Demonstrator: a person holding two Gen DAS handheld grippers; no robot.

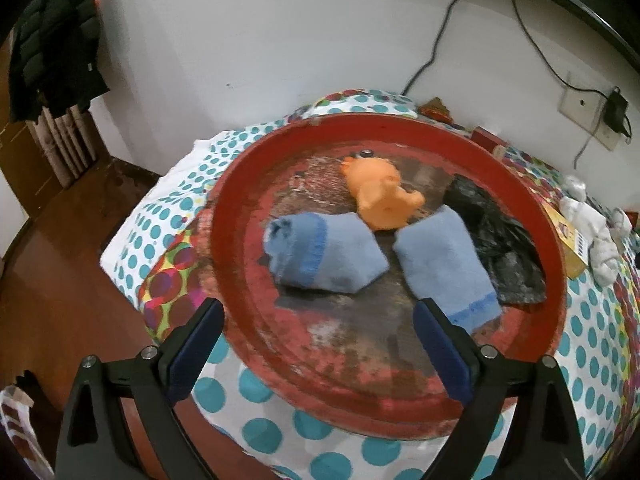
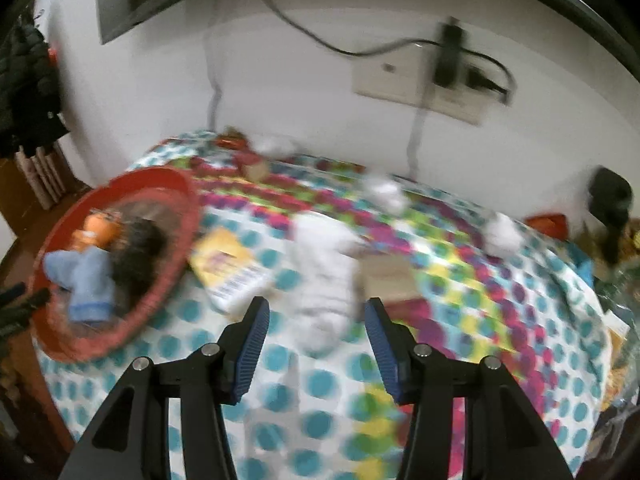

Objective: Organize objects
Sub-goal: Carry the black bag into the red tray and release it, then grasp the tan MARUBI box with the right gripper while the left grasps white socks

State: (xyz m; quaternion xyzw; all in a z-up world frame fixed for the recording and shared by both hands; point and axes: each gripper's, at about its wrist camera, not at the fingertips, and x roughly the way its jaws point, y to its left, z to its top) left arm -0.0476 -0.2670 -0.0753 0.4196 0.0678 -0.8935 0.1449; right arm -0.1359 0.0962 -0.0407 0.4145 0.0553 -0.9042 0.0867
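A worn red round tray (image 1: 248,184) sits on the polka-dot tablecloth (image 1: 168,216). It holds two folded blue socks (image 1: 320,256) (image 1: 444,264), an orange toy (image 1: 380,196) and a crumpled black bag (image 1: 496,240). My left gripper (image 1: 318,312) hangs over the tray's near part, open wide, with nothing between its pads. In the blurred right wrist view, a white sock (image 2: 324,276) lies on the cloth just beyond my right gripper (image 2: 316,308). That gripper is open and its pads do not touch the sock. The tray (image 2: 176,184) is at its left.
A yellow packet (image 2: 228,268) lies beside the tray and a small cardboard box (image 2: 386,276) right of the white sock. White crumpled pieces (image 2: 386,192) (image 2: 502,232) lie farther back. A wall socket with a charger (image 2: 448,56) and cables is behind. The table drops to wooden floor (image 1: 60,264) on the left.
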